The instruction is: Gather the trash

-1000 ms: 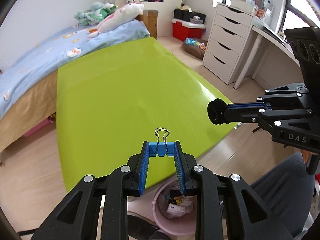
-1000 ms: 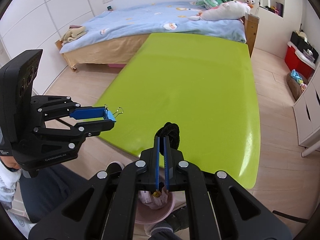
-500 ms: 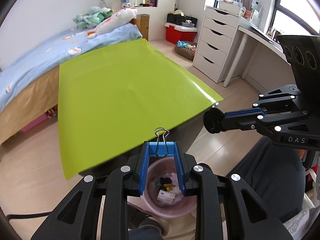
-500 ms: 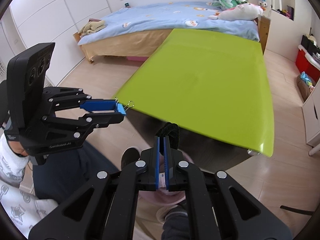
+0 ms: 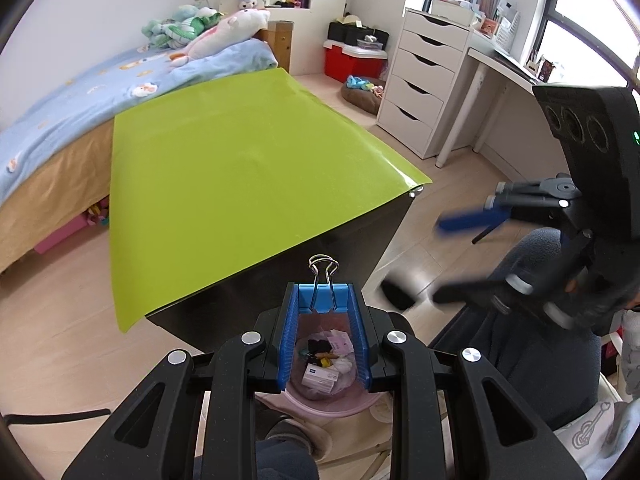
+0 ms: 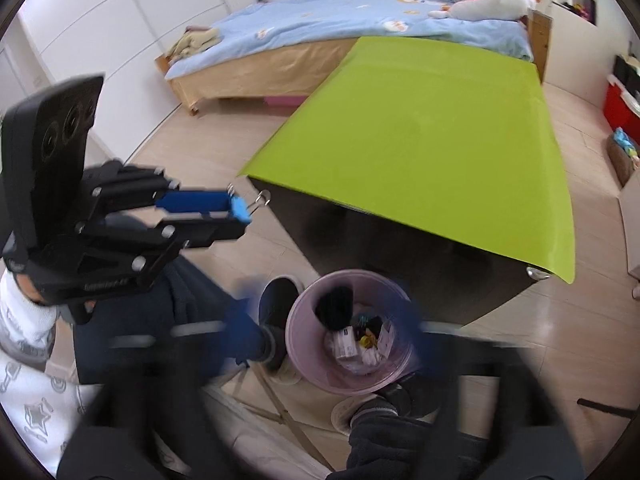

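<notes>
Holding one blue binder clip (image 5: 323,295) pinched between its fingers, the left tool (image 5: 324,312) hangs right above the pink bin (image 6: 312,376), which stands on the floor by the near corner of the table (image 5: 240,168). The right tool (image 5: 460,256) is smeared by motion in both views; its fingers look spread wide on either side of the bin, with nothing between them as far as the blur allows. One dark, rounded lump (image 6: 335,307) lies at the top of the bin, on a heap of mixed trash: a small white box or two, scraps of wrapper, some dark and yellow bits too small to count. The green top of the table shows nothing left on it in either view. By that, the collecting looks nearly finished: the table's trash is in the bin, and one piece, the clip, is still to go in. What the left tool needs is only to spread its fingers and let the clip fall, since it is already lined up over the opening. Count: one bin, one clip in hand, two tools.
</notes>
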